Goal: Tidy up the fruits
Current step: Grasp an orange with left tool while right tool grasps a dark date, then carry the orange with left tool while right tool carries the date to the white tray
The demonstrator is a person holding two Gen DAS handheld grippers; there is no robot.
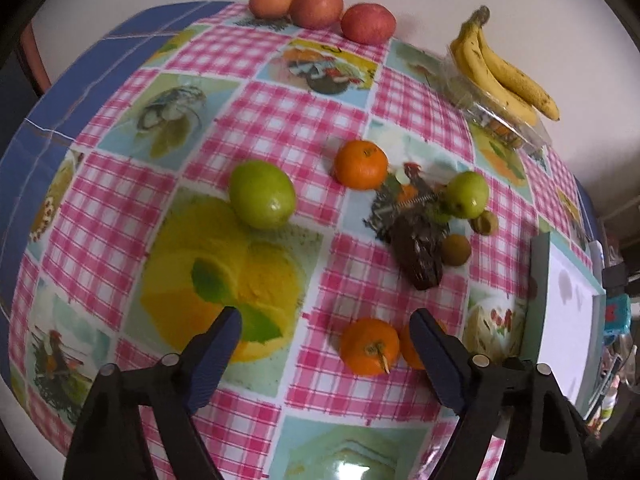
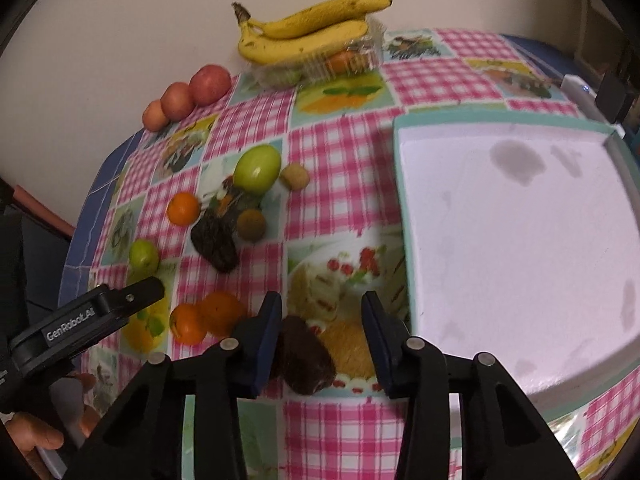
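My left gripper point(image 1: 324, 314) hangs open over the checked tablecloth. One orange point(image 1: 370, 346) lies between its fingers, close to the right one and untouched. A second orange point(image 1: 412, 350) is partly hidden behind that finger. My right gripper point(image 2: 320, 298) straddles a dark brown fruit point(image 2: 306, 360). The fruit rests against the left pad, and a gap separates it from the right pad. Farther off lie a green fruit point(image 1: 262, 194), another orange point(image 1: 361, 164), a second green fruit point(image 1: 466, 194), a second dark fruit point(image 1: 418, 256) and two small brown fruits point(image 1: 456, 249).
A white tray with a teal rim point(image 2: 404, 220) lies right of the right gripper. Three red apples point(image 1: 316, 6) line the far table edge by the wall. Bananas point(image 2: 308, 32) rest on a clear plastic box point(image 2: 320, 64). A person's hand point(image 2: 36, 436) shows at the lower left.
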